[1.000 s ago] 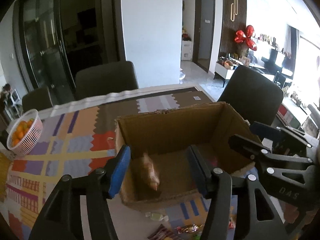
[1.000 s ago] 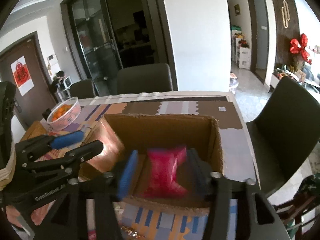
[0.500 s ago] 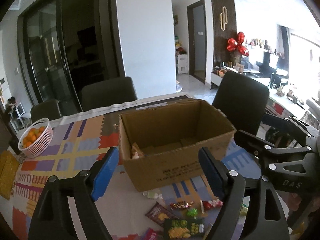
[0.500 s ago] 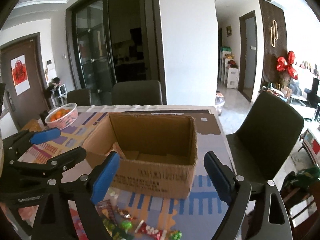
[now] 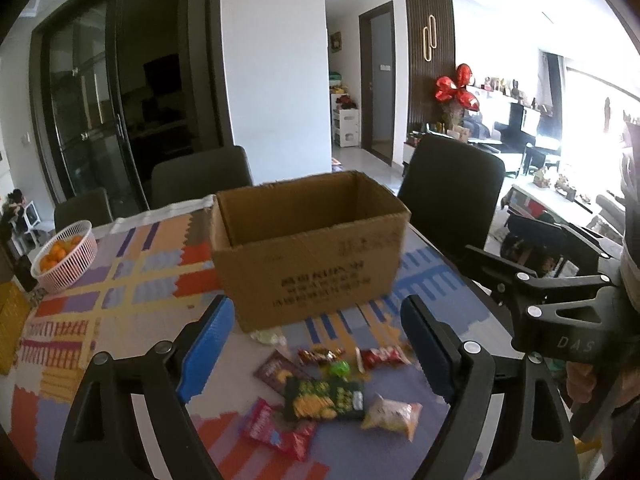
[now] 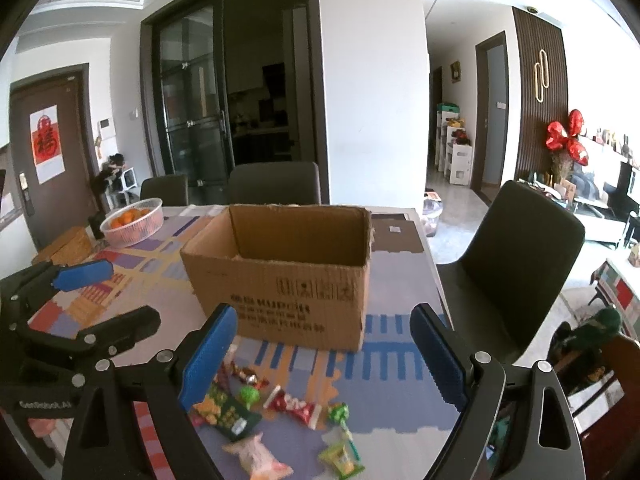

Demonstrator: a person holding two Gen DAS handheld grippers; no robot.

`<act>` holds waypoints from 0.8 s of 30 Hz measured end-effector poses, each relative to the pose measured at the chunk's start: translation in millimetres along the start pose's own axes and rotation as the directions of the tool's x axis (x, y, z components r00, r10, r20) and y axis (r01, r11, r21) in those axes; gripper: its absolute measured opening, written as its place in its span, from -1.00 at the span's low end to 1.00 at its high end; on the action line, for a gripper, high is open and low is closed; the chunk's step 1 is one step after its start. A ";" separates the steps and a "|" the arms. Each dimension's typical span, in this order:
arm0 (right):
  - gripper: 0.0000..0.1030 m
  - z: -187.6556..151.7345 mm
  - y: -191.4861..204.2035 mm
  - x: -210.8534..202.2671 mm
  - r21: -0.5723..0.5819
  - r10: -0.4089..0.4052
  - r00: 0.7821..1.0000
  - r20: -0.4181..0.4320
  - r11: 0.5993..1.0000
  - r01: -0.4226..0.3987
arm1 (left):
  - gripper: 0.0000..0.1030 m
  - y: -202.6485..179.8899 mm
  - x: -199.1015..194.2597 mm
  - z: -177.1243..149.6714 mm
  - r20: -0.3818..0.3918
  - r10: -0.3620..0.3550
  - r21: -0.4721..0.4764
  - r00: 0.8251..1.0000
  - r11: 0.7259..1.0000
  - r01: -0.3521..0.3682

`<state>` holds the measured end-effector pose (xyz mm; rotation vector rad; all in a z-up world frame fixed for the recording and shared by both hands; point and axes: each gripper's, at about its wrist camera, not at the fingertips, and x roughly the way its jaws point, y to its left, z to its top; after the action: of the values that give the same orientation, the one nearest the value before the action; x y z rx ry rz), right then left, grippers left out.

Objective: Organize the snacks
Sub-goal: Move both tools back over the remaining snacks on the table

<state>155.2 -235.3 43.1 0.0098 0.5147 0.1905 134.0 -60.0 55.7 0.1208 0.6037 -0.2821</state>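
Note:
An open cardboard box point(image 5: 308, 252) stands on the patterned table; it also shows in the right wrist view point(image 6: 280, 272). Its inside is hidden from here. Several loose snacks lie in front of it: a dark green packet point(image 5: 324, 398), a red packet point(image 5: 276, 432), a pale bag point(image 5: 394, 416), a red-and-white candy point(image 6: 294, 404) and a green lollipop point(image 6: 338, 412). My left gripper point(image 5: 316, 352) is open and empty above the snacks. My right gripper point(image 6: 320, 356) is open and empty, pulled back from the box.
A pink basket of oranges point(image 5: 64, 256) sits at the far left of the table. Dark chairs point(image 5: 452, 196) stand around the table, one at the right edge point(image 6: 520, 264). The table's right edge point(image 6: 436, 280) runs close to the box.
Both grippers opened, let their snacks fall into the box and drew back and up from it. The loose snacks in front of the box came into view.

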 end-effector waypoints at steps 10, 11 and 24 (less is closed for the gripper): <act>0.73 -37.2 2.8 -21.0 -0.051 -0.003 0.999 -0.039 0.999 0.001 | 0.67 -16.8 -6.1 -33.3 -0.058 -0.028 -0.007 0.998 1.000 0.028; 0.73 -40.8 2.7 -21.7 -0.058 -0.001 0.999 -0.048 0.998 -0.002 | 0.67 -18.1 -5.5 -36.0 -0.066 -0.031 -0.004 0.997 1.000 0.030; 0.72 -88.6 -4.1 -1.5 -0.096 0.011 0.977 -0.213 0.995 -0.032 | 0.67 -34.4 24.8 -72.8 -0.162 -0.076 0.039 0.984 0.996 0.083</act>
<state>111.3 -242.9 -33.6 -0.1023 0.7186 0.2399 103.9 -84.4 -19.2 0.1645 0.7629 -0.3663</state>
